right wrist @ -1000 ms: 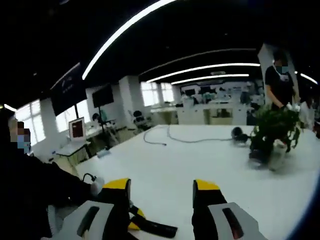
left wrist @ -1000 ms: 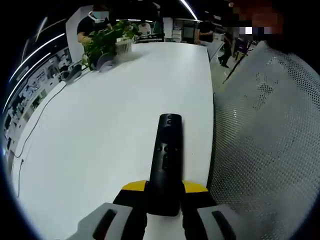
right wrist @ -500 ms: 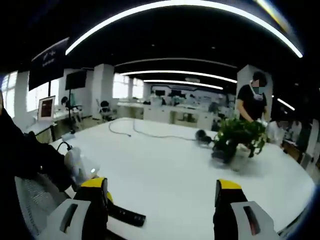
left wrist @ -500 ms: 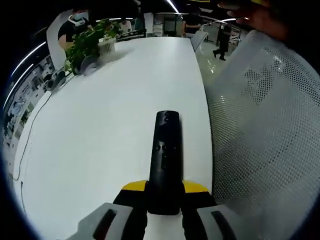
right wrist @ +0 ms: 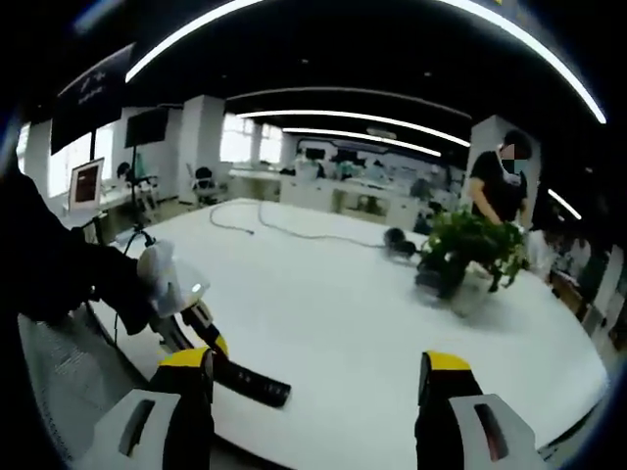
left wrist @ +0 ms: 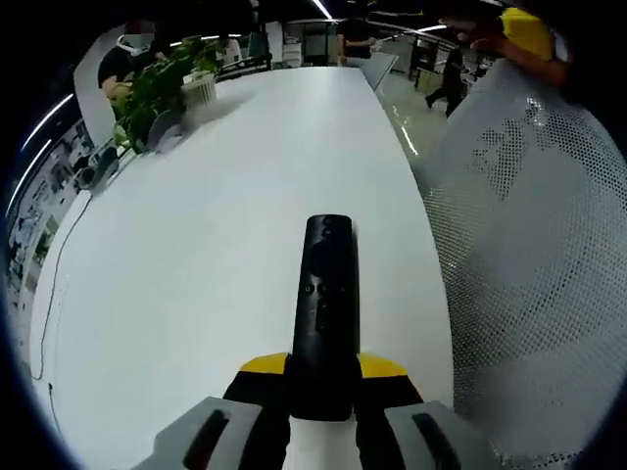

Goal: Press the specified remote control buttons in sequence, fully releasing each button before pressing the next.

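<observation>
In the left gripper view a long black remote control (left wrist: 322, 313) lies lengthwise between the yellow-tipped jaws, and my left gripper (left wrist: 321, 377) is shut on its near end. Small buttons show along its top, above the white table (left wrist: 216, 215). In the right gripper view my right gripper (right wrist: 318, 377) stands open, its jaws far apart with nothing between them. At the lower left of that view the left gripper (right wrist: 191, 328) holds out the black remote control (right wrist: 250, 384) over the table's edge (right wrist: 323, 431), beside a person's dark sleeve (right wrist: 59, 284).
A potted plant (right wrist: 468, 250) stands at the far side of the table, also seen as the plant (left wrist: 162, 83) with cables near it. A white mesh chair back (left wrist: 534, 235) rises on the right. People stand in the background office.
The right gripper has dropped and tilted, so the left gripper and remote sit higher in its view. The left gripper view has shifted slightly; the remote stays gripped.
</observation>
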